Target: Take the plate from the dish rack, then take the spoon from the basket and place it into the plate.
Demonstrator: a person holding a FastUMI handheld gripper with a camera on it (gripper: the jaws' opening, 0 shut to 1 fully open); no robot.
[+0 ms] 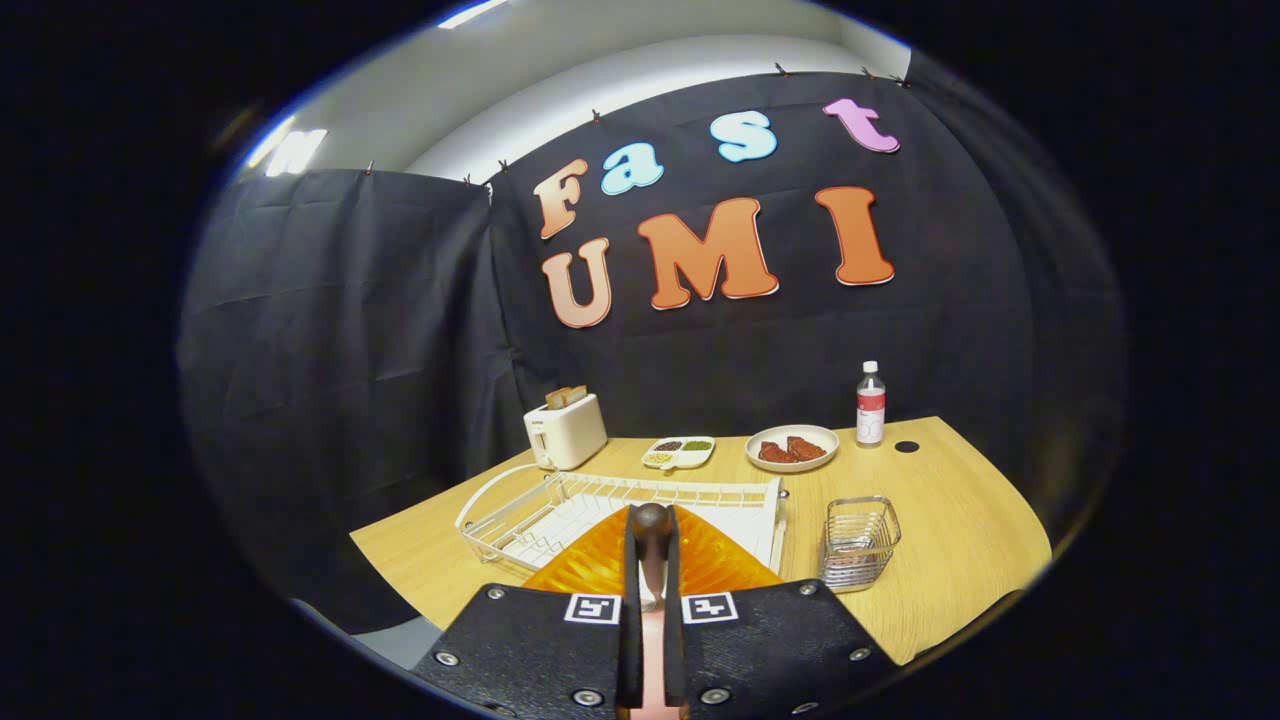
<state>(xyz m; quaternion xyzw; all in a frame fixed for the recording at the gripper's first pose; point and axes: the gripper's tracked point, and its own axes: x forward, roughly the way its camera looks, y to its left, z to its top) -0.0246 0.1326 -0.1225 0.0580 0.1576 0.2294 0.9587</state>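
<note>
Spoon (652, 560): clamped between the closed fingers of the claw (652, 600), handle end pointing forward, bowl hidden back between the fingers. It hangs over the orange plate (600, 570), which lies at the near edge of the desk (950, 500) just in front of the dish rack (560, 505); likely poised for release. The wire basket (858, 540) stands to the right, apparently empty. The claw covers the plate's near rim. Toaster (565, 430) sits at the far left corner.
</note>
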